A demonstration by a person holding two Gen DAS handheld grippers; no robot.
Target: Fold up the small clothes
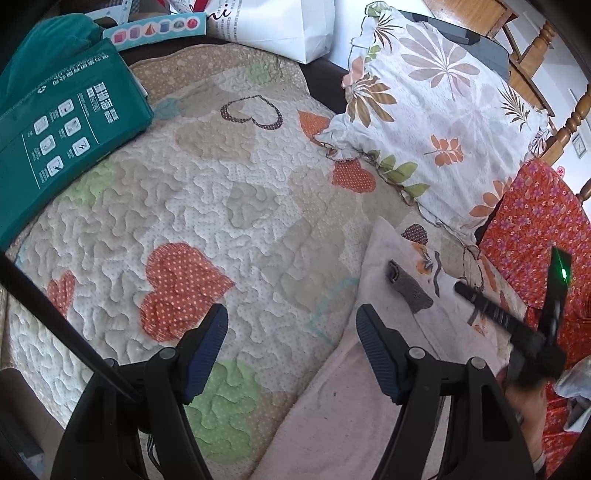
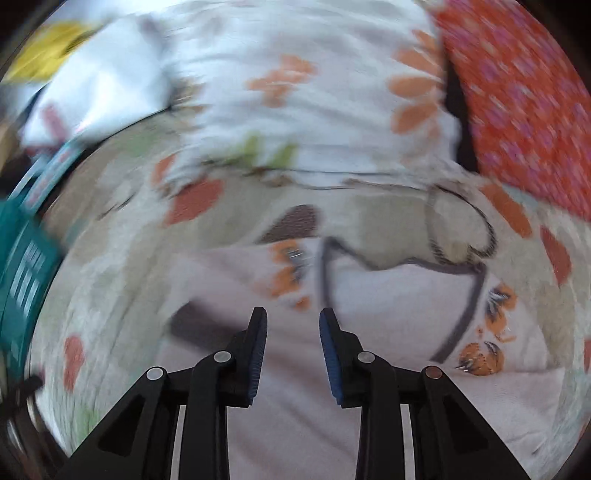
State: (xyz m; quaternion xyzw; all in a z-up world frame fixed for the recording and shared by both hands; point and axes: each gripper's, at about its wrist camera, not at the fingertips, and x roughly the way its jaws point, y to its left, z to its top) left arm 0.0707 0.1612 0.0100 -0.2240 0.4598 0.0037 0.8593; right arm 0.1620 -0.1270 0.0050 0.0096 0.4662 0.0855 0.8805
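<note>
"ni" on white paper bag [image 1: 291,26]

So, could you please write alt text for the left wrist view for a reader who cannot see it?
The open left gripper hovers over a heart-patterned quilt, empty, beside a pale pink garment with grey cuffs. The right gripper reaches over the garment; a leaf-print pillow and green bag lie behind.

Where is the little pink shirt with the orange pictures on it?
The pink shirt lies on the heart quilt, low and right in the left wrist view, just below the leafy pillow and beside the red flowered cloth.
</note>
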